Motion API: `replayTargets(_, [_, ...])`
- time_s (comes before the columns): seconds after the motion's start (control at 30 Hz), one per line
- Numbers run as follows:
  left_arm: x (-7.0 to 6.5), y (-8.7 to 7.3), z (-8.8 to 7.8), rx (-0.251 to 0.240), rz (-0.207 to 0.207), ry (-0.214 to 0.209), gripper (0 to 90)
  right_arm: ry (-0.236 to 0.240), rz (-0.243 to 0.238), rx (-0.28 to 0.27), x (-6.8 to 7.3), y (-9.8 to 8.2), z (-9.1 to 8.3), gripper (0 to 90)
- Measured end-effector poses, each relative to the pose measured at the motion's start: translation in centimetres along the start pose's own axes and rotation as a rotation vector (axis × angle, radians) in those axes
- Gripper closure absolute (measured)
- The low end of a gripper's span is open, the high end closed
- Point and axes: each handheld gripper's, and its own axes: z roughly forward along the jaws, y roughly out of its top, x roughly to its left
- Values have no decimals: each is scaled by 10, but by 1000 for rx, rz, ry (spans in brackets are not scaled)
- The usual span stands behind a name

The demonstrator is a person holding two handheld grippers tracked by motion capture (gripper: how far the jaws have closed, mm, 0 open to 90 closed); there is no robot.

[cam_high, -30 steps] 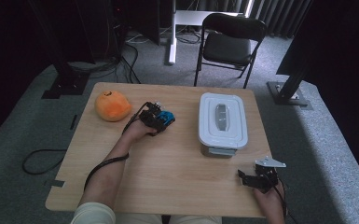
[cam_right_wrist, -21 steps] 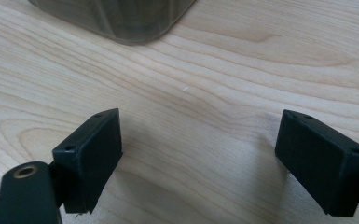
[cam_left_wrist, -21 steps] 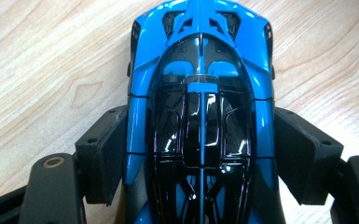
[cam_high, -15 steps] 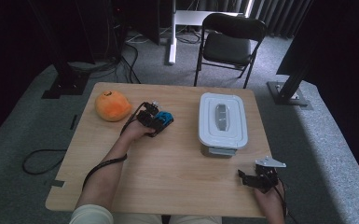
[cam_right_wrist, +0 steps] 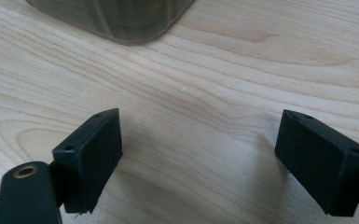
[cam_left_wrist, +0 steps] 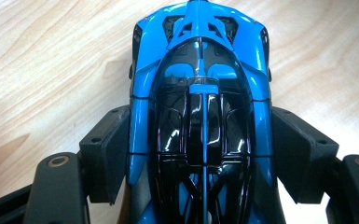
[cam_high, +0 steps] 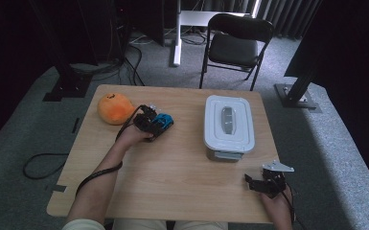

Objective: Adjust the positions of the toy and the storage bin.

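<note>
A blue and black toy car (cam_high: pixel 164 120) sits between the jaws of my left gripper (cam_high: pixel 157 124) at the table's left middle. In the left gripper view both black pads (cam_left_wrist: pixel 105 154) press on the sides of the car (cam_left_wrist: pixel 200 93), with the light wood table under it. I cannot tell whether the car touches the table. My right gripper (cam_high: pixel 252 182) rests near the front right edge. Its jaws stand wide apart in the right gripper view (cam_right_wrist: pixel 198 158), with only bare wood between them.
An orange plush toy (cam_high: pixel 114 108) lies left of the car. A white lidded container (cam_high: pixel 229 125) stands at the right middle, and its corner (cam_right_wrist: pixel 116 18) lies just beyond the right gripper. A black folding chair (cam_high: pixel 237 40) stands behind the table (cam_high: pixel 172 182).
My left hand has shifted slightly and risen a little with the car held in the gripper. The right gripper has stayed where it was.
</note>
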Motion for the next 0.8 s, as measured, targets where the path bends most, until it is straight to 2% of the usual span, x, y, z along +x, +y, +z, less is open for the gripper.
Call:
replayTargets(0.37, [-6,-23,-31,-24,29,-4,287,-3,2,1,0,0,0,143])
replayTargets(0.6, [-15,-42,-50,-27,46,-13,287,-5,3,1,0,0,0,143])
replayTargets(0.8, [-21,-58,-57,-25,50,-5,286,-5,4,1,0,0,0,142])
